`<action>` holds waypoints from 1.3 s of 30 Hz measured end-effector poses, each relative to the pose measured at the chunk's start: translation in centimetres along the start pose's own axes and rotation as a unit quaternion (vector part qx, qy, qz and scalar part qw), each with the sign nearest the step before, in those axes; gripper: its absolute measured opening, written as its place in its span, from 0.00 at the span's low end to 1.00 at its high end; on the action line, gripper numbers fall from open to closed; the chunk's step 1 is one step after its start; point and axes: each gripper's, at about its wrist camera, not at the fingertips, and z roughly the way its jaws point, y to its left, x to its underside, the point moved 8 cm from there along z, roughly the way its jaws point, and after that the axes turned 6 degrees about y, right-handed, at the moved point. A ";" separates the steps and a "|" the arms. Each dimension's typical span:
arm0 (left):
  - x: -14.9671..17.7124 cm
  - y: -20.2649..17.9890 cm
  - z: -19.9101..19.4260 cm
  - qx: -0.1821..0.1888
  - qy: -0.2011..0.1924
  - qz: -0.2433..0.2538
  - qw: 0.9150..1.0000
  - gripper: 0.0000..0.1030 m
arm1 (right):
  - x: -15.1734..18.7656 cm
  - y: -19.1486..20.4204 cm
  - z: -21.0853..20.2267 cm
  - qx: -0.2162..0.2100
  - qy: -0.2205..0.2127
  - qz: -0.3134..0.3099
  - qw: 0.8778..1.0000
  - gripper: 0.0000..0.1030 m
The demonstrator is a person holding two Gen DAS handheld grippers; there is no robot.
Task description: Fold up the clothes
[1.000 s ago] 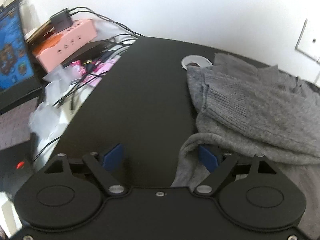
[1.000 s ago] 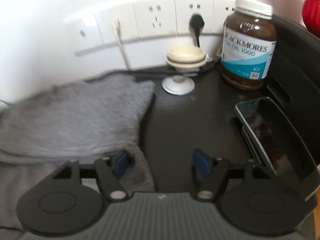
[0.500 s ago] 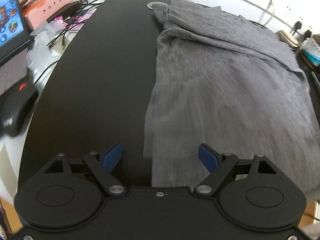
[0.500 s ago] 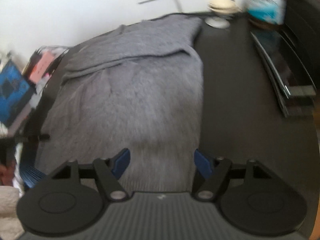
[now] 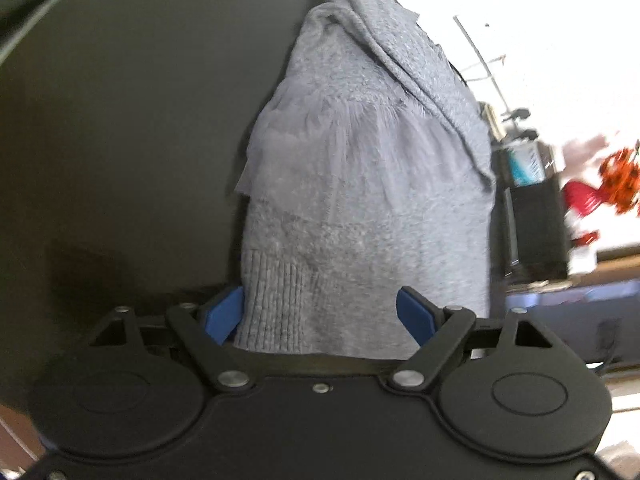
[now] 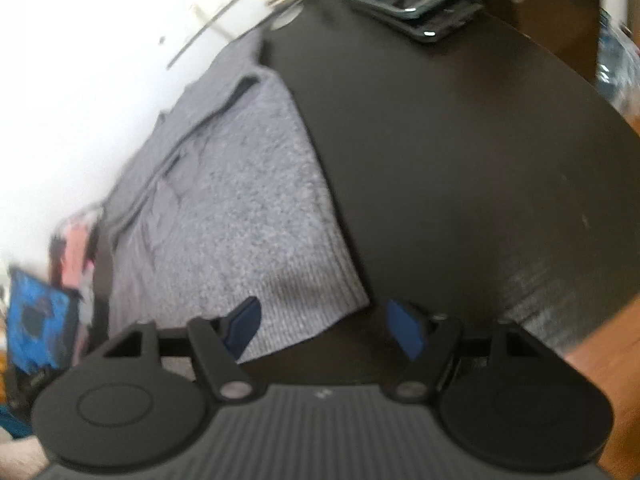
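A grey knit sweater (image 5: 360, 184) lies flat and lengthwise on the black table (image 5: 120, 140), its ribbed hem nearest me. My left gripper (image 5: 318, 314) is open over the hem's left corner. Its left pad (image 5: 222, 314) sits just beside the hem's edge and does not press on it. In the right wrist view the sweater (image 6: 224, 208) runs up to the left. My right gripper (image 6: 324, 324) is open over the hem's right corner (image 6: 340, 300). Knit lies between the blue pads, and neither pad clamps it.
Dark phones or tablets (image 6: 420, 16) lie at the table's far right. A teal-labelled bottle (image 5: 524, 164) and a black box (image 5: 536, 224) stand beyond the sweater. A blue screen (image 6: 36, 320) and a pink box (image 6: 76, 240) are at the left. The table's rounded edge (image 6: 624, 128) is close on the right.
Both grippers have drawn back from the sweater's far end by the wall to its near ribbed hem and have rolled, so the views are tilted. Both stayed open.
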 end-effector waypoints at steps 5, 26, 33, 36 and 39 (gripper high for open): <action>0.0 1.0 0.6 0.059 0.023 -0.053 0.997 0.81 | 0.8 -1.1 -0.3 -0.061 -0.042 0.075 0.994 0.68; -0.7 0.9 4.0 0.087 0.002 -0.109 0.990 0.16 | -3.2 2.5 4.7 -0.124 -0.069 0.101 0.985 0.45; 0.1 1.1 0.5 0.002 -0.072 -0.090 0.993 0.12 | -3.9 2.0 4.5 -0.103 -0.045 0.087 0.990 0.12; 0.3 0.6 -2.1 -0.018 -0.124 -0.085 0.989 0.12 | -4.1 0.8 2.8 -0.112 -0.057 0.098 0.987 0.09; 0.8 0.3 -3.6 -0.029 -0.150 -0.080 0.985 0.12 | -4.1 0.1 1.8 -0.123 -0.057 0.092 0.987 0.09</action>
